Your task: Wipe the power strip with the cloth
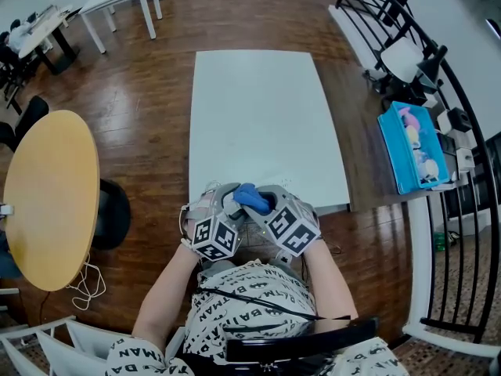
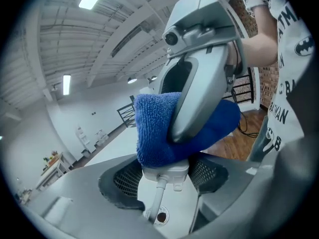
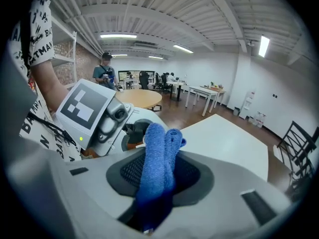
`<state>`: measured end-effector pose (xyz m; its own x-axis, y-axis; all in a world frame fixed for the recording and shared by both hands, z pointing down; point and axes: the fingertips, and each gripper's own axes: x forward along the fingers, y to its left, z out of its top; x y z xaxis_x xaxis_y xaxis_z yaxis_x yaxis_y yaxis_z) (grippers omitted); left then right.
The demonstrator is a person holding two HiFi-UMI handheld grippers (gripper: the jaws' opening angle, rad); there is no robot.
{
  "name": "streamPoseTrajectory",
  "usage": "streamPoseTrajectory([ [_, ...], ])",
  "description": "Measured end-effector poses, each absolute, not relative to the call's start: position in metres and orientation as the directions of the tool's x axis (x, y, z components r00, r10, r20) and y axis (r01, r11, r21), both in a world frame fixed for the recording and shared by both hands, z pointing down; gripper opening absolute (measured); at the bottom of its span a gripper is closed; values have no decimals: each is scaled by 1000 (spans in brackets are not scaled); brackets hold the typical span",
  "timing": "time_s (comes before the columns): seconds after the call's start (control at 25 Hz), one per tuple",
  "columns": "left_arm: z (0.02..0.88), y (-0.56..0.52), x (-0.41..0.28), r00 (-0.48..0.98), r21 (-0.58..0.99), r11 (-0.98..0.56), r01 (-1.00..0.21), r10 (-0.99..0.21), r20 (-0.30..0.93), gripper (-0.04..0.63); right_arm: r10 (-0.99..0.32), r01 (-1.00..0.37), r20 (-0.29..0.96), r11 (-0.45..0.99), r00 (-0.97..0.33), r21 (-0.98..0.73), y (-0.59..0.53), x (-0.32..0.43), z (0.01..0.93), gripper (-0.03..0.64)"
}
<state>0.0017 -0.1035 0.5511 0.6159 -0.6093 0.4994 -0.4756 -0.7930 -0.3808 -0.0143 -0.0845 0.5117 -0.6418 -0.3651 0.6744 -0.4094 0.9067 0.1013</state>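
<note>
My cloth (image 2: 154,133) is fuzzy blue terry, looped and matt. The strip (image 2: 164,176) under it is smooth white plastic with a slight sheen. My left pads (image 2: 124,179) look like black, dimpled, matt rubber. At twelve o'clock the table (image 1: 266,116) top is smooth matt white, and the floor (image 1: 149,77) around it is glossy wood.

1. Right of the left gripper (image 2: 164,171), the person's white shirt (image 2: 291,29) reads "BATMAN" beside a bat emblem (image 2: 303,46).
2. Left of the right gripper (image 3: 154,183), the sleeve (image 3: 37,39) reads "BATMAN".
3. Behind both grippers, the shirt repeats "BATMAN".
</note>
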Motion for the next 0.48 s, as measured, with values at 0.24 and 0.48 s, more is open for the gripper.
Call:
streamPoseTrajectory([
  [0.24,541,-100,-3,627,-385,-781,-492,-625,465,287,-440,-507,668,855,-600,108,-103,23,512,137],
  [0.48,533,-99,-3,642,-374,-778,-505,-628,440,287,-538,-620,676,770,-504,151,-136,87,522,136],
])
